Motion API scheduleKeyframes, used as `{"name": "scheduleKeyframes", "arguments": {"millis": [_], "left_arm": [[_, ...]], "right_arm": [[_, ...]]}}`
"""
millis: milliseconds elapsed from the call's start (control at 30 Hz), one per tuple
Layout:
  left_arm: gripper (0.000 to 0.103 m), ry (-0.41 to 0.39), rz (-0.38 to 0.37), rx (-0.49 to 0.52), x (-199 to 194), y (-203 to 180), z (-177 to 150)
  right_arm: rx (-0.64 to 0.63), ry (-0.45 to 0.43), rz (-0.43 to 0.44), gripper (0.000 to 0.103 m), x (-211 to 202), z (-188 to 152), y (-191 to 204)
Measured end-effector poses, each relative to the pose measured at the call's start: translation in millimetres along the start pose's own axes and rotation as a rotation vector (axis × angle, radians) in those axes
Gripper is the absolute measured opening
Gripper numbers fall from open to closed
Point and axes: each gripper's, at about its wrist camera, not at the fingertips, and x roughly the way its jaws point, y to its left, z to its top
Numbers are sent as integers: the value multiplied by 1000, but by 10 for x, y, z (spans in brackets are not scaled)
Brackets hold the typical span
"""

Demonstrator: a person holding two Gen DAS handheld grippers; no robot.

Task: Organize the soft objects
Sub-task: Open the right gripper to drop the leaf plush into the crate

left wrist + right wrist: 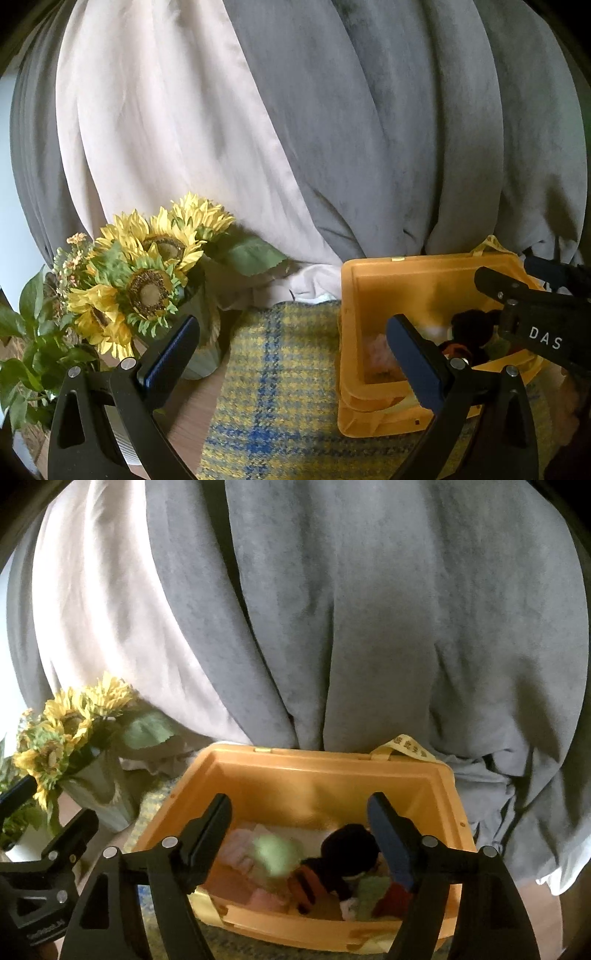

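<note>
A yellow plastic bin [321,771] stands on a yellow-and-blue plaid cloth [273,398]. It holds several soft things: a black plush toy [349,849], a blurred pale green piece [275,853], pink cloths [236,849] and a red piece [393,897]. My right gripper [301,812] hangs over the bin's near side, open; the pads touch nothing, and the green piece lies below the gap. My left gripper [291,328] is open and empty over the plaid cloth, left of the bin [424,280].
A vase of artificial sunflowers [147,273] and a leafy plant [26,354] stand to the left on the wooden tabletop [192,424]. Grey curtains [369,627] and a cream curtain [147,129] hang close behind the bin.
</note>
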Motion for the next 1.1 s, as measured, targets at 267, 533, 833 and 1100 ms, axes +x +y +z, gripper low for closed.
{"name": "scheduleKeyframes", "arguments": {"millis": [267, 533, 833, 1100], "left_arm": [[103, -18, -25, -30, -206, 33, -10], [103, -83, -21, -27, -692, 140, -26], [103, -123, -78, 21, -1249, 337, -145], [103, -171, -154, 66, -1725, 553, -341]], "right_arm": [[18, -17, -36, 81, -291, -80, 10], [19, -64, -82, 87, -806, -201, 143], [35, -125, -105, 87, -1433, -383, 384], [85, -166, -177, 87, -2008, -682, 614]]}}
